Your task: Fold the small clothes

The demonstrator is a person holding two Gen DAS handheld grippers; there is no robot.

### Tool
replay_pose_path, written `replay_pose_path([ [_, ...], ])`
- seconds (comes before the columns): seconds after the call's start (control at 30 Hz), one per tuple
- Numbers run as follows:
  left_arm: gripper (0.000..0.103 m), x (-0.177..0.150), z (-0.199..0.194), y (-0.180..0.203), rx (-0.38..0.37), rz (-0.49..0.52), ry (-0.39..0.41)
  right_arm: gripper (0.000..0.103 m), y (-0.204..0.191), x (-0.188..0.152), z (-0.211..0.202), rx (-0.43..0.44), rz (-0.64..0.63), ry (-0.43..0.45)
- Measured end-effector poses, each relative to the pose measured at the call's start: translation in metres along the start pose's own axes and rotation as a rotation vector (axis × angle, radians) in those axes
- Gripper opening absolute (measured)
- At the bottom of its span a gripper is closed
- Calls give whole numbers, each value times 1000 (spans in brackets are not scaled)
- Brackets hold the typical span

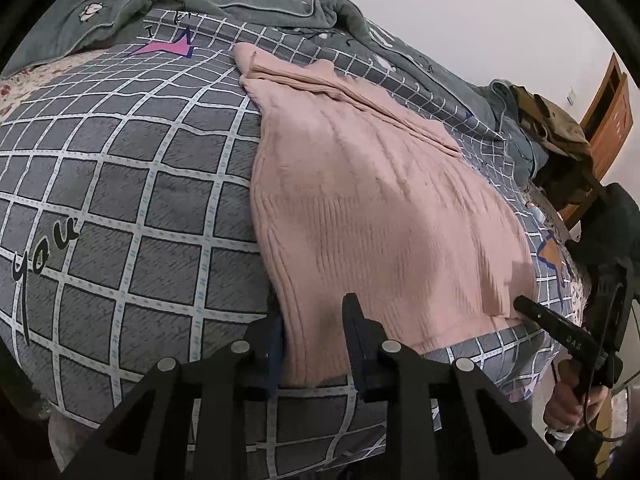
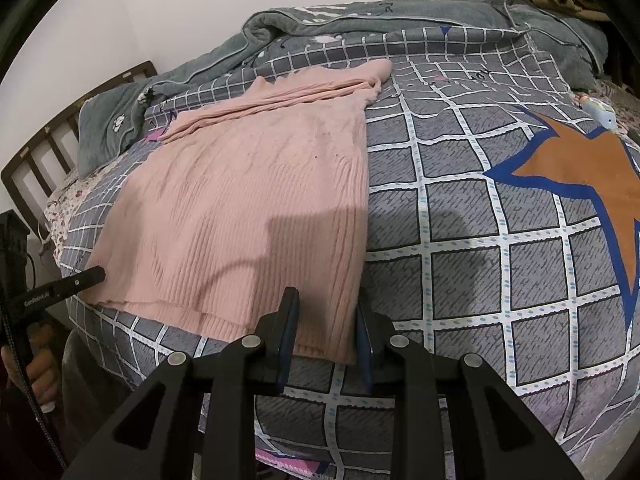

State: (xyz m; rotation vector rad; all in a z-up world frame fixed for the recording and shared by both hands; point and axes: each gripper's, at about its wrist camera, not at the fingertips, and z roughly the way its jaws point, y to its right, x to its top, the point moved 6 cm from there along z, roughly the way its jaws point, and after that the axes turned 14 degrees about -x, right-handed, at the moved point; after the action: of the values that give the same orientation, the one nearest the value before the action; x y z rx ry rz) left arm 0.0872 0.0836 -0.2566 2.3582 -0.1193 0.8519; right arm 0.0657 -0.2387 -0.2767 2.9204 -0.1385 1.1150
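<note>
Two claws pinch the near hem of a pink ribbed sweater (image 1: pixel 372 208): the left claw (image 1: pixel 314 320) at its left corner, the right claw (image 2: pixel 326 312) at its right, both angled downward. The sweater lies lengthwise on the checked bed cover (image 2: pixel 460 240), neck toward the far grey blanket (image 2: pixel 320 24).

My left claw (image 1: pixel 314 336) covers the near hem corner of the ribbed pink knitted sweater (image 1: pixel 360 200), so its grip there is hidden, and beyond the sweater the folded grey fleece blanket (image 2: pixel 360 20) runs off the picture's edge.
</note>
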Motion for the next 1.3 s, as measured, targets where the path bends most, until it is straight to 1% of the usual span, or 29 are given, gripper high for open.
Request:
replay_pose_path([
  [0.07,22,0,1,0,10,6,-11,27,1,-1,-1,5,6,-5],
  [0.13,12,-1,-1,-1,19,-14,-22,27,1,-2,-1,10,20,-10],
  [0.17,11,-1,-1,-1,13,-22,-20,26,0,-2,-2,18,25,-13],
  [0.2,9,-1,-4,-2,3,-34,-13,17,-1,-2,-2,28,29,-17],
  [0.23,8,-1,-7,-2,-3,-41,-7,6,-2,-2,-1,35,33,-28],
  [0.3,8,0,-11,-1,-8,-47,0,6,-3,0,-4,33,35,-23],
  [0.37,8,2,-15,-1,-17,-51,6,6,-4,5,-13,36,41,9],
  [0.47,7,7,-24,1,-40,-69,30,5,-4,11,-26,64,55,29],
  [0.57,7,13,-40,8,-77,-82,78,5,1,21,-42,98,95,60],
  [0.7,6,24,-57,19,-73,-56,123,5,10,34,-61,151,154,100],
  [0.83,6,33,-71,24,-88,-64,162,4,17,45,-72,161,181,117],
  [0.9,6,36,-78,25,-100,-74,182,4,19,47,-77,183,196,122],
  [1.0,6,37,-87,27,-97,-69,200,4,19,46,-82,186,201,126],
  [1.17,6,36,-96,31,-91,-53,214,4,16,44,-90,204,198,137],
  [1.3,6,36,-102,32,-100,-55,225,4,16,42,-99,210,192,148],
])
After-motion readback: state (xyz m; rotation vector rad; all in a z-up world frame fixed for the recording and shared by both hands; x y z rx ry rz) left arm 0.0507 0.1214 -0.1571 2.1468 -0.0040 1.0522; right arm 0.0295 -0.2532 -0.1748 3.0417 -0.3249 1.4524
